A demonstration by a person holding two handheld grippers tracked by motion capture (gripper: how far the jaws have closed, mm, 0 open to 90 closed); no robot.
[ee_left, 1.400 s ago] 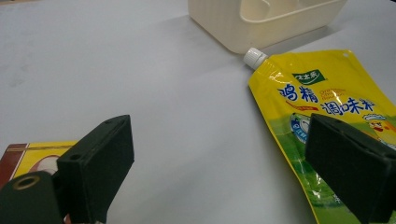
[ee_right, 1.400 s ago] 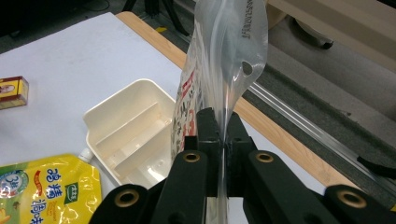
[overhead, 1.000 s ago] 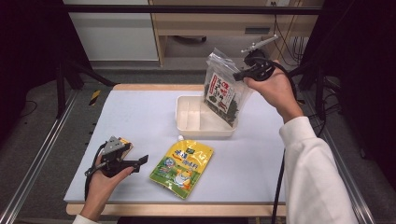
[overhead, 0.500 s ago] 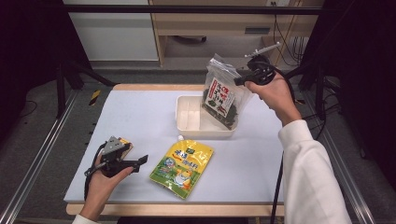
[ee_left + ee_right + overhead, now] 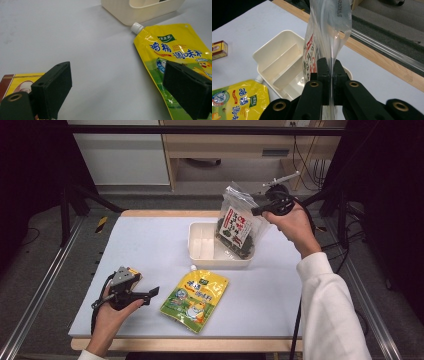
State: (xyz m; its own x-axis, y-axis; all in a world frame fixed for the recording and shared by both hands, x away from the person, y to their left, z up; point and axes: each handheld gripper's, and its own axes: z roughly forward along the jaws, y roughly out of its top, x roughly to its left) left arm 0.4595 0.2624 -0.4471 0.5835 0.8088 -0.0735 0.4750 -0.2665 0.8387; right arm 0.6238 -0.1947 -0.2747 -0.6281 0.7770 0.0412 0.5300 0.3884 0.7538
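With the right tool [image 5: 329,82] pinching the clear seaweed bag [image 5: 239,222] by its edge above the cream divided tray [image 5: 201,251], lower straight into the tray's right compartment before letting go, left tool [image 5: 120,87] spread idle.

Your left tool [image 5: 117,95] hangs with its jaws wide apart over the pale tabletop [image 5: 75,37]. The yellow spouted pouch [image 5: 175,57] lies just before the right jaw, its white cap [image 5: 137,27] touching the cream tray [image 5: 140,12].

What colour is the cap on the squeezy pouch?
White; the cap shows best in the left gripper view.
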